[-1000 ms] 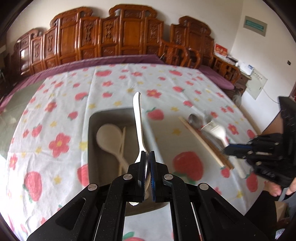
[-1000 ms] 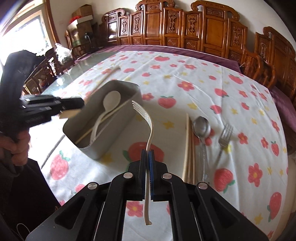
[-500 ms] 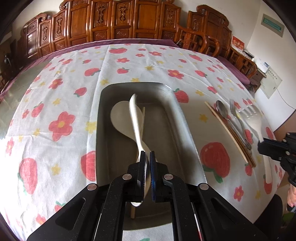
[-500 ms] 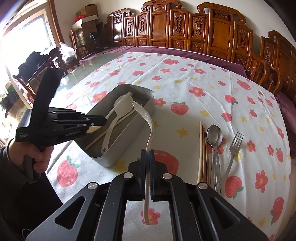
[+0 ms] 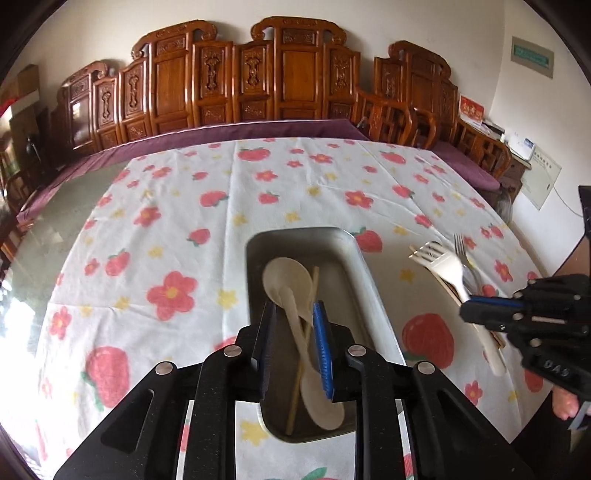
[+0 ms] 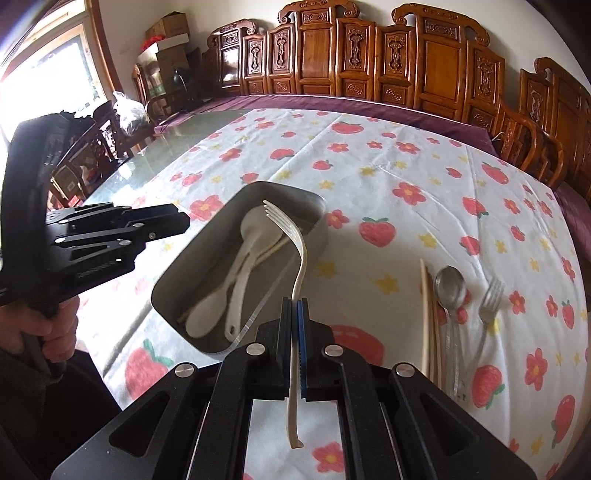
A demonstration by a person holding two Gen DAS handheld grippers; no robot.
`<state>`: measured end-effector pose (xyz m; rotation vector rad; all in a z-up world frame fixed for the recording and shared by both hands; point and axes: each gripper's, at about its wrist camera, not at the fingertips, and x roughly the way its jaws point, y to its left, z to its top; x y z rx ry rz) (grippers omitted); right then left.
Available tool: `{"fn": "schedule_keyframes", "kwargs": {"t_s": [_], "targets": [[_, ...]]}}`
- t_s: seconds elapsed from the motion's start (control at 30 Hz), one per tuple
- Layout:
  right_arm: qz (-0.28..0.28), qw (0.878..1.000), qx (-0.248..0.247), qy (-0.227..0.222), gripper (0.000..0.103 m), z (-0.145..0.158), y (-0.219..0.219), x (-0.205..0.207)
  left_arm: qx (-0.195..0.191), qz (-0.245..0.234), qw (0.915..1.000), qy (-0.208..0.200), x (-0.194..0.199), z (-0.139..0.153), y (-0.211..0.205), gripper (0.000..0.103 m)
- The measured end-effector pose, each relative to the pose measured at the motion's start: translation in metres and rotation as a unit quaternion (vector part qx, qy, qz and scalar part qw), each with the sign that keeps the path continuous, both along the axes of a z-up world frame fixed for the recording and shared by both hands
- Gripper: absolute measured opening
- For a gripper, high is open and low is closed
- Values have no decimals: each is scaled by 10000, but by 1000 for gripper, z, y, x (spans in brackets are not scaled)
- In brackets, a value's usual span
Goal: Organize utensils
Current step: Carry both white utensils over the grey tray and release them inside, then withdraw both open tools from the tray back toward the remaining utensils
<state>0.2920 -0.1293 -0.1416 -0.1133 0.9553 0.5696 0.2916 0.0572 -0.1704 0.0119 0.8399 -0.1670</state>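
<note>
1. Utensils: two cream spoons (image 6: 236, 280) and chopsticks lie in the grey tray (image 6: 184, 273).
2. Left gripper (image 5: 294, 325): jaws just parted, empty above the tray.
3. Right gripper (image 6: 294, 314): clamped on the cream fork (image 6: 299, 258), probably going in next.

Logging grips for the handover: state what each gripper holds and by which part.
Right gripper: shut on the cream fork, gripped mid-handle. Left gripper: nothing; its jaws have just been opening, the cream spoon lying loose in the metal tray.

Carved wooden chairs (image 5: 295, 74), white wall (image 5: 480, 29)

Left tool (image 5: 294, 332), jaws just opening, over 2 spoons (image 5: 295, 295) in tray (image 5: 354, 266).
</note>
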Motion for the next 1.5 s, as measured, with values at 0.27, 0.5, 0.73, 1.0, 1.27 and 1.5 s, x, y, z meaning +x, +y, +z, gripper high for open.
{"fn": "schedule_keyframes", "kwargs": {"t_s": [0.27,0.5,0.73,1.0,1.27,1.5], "targets": [[-1,9999,102,42,4,-2,38,17,-108,134,9996,-223,-4,18,28,20],[-129,9996,177,172,4,-12,70,41,-57,418,9987,-295,-5,24,54,21],[-369,9989,19,271,4,-37,91,53,-139,467,9983,-310,-6,25,64,21],[-359,9988,-15,344,5,-50,95,55,-104,429,9986,-299,-5,25,63,22],[-330,9994,46,25,5,-27,73,46,-100,303,9990,-309,-3,24,49,22],[-371,9987,55,-338,5,-2,36,24,-117,110,9994,-303,0,24,24,23]]}}
